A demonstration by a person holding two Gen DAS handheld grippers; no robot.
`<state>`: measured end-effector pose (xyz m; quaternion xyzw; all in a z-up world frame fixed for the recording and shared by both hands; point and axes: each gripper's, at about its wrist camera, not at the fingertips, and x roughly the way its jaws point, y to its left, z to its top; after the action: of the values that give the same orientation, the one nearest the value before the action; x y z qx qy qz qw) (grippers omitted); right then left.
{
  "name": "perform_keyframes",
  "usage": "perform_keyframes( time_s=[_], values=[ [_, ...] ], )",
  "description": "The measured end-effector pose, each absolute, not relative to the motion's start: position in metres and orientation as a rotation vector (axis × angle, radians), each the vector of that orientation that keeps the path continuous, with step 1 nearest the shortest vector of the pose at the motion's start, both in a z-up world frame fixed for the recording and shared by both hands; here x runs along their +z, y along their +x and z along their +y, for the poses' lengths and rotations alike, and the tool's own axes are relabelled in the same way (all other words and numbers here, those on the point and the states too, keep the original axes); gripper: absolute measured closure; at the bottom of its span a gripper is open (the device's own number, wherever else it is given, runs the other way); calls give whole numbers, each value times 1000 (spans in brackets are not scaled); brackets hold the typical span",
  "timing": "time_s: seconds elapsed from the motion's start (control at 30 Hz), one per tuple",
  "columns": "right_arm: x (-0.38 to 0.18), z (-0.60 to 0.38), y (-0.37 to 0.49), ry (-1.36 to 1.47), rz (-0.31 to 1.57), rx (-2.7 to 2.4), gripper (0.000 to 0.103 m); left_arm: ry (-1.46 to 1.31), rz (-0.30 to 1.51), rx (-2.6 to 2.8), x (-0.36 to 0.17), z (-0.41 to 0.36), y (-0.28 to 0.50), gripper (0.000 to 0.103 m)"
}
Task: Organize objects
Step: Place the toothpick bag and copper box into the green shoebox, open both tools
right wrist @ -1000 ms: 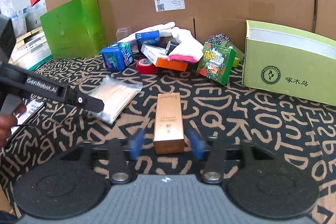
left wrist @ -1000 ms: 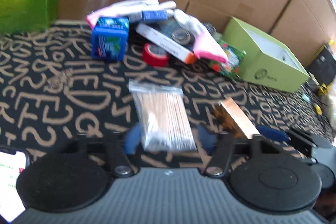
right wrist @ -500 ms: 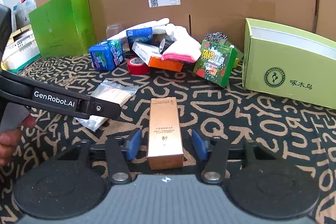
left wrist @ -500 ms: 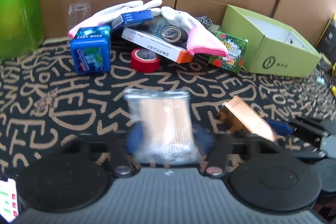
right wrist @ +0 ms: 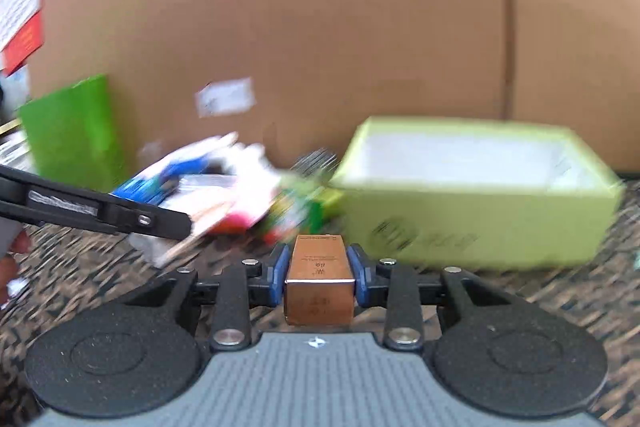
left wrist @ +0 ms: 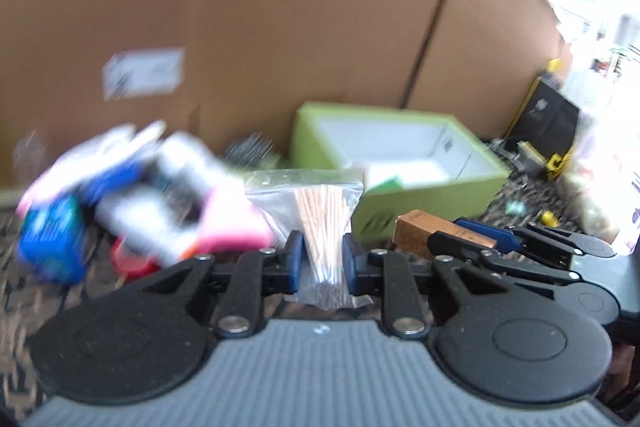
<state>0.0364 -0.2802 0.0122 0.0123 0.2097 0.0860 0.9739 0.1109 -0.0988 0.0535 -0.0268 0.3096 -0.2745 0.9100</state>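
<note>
bag [left wrist: 305,203]: clear glossy plastic | copper box [right wrist: 319,277]: shiny card

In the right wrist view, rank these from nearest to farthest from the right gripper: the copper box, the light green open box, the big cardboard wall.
1. The copper box, clamped in the right gripper.
2. The light green open box, ahead and to the right on the patterned mat.
3. The big cardboard wall, behind everything, across the back.

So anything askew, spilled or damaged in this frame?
Nothing stands out. The left gripper grips the bag of sticks, sealed; the right gripper holds the copper box squarely, undented. Background clutter is too blurred to judge.
</note>
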Motion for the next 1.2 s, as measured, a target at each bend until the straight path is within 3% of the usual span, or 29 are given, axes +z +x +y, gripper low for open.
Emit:
perform_keyframes(
  time_s=[0.33, 0.63, 0.7, 0.73, 0.77, 0.8, 0.83, 0.87, 0.97, 1.1, 1.2],
  values=[
    [54, -359, 90, -23, 295, -58, 67, -52, 663, -702, 69, -212, 189, 83],
    [16, -409, 161, 2, 402, -177, 67, -16, 744, -630, 19, -261, 251, 82],
    [10, -417, 171, 23, 421, -182, 67, -16, 740, -647, 14, -264, 256, 71],
    [6, -416, 175, 21, 423, -189, 66, -22, 740, -654, 13, -264, 257, 46],
    [4, -417, 180, 13, 425, -191, 61, -36, 737, -639, 13, -262, 256, 32],
    [2, -418, 184, 5, 439, -192, 44, -56, 715, -616, 15, -257, 252, 15],
    [1, -417, 186, -2, 451, -205, 34, -76, 685, -602, 18, -252, 247, 5],
    [2, -416, 186, -10, 446, -216, 34, -87, 662, -598, 22, -247, 242, 0],
    [16, -409, 169, -42, 383, -202, 33, -104, 618, -581, 36, -230, 220, 0],
    [39, -392, 130, -45, 265, -188, 16, -110, 599, -530, 50, -197, 181, 0],
    [46, -372, 100, -42, 195, -127, 13, -109, 603, -463, 49, -167, 153, 0]
  ],
)
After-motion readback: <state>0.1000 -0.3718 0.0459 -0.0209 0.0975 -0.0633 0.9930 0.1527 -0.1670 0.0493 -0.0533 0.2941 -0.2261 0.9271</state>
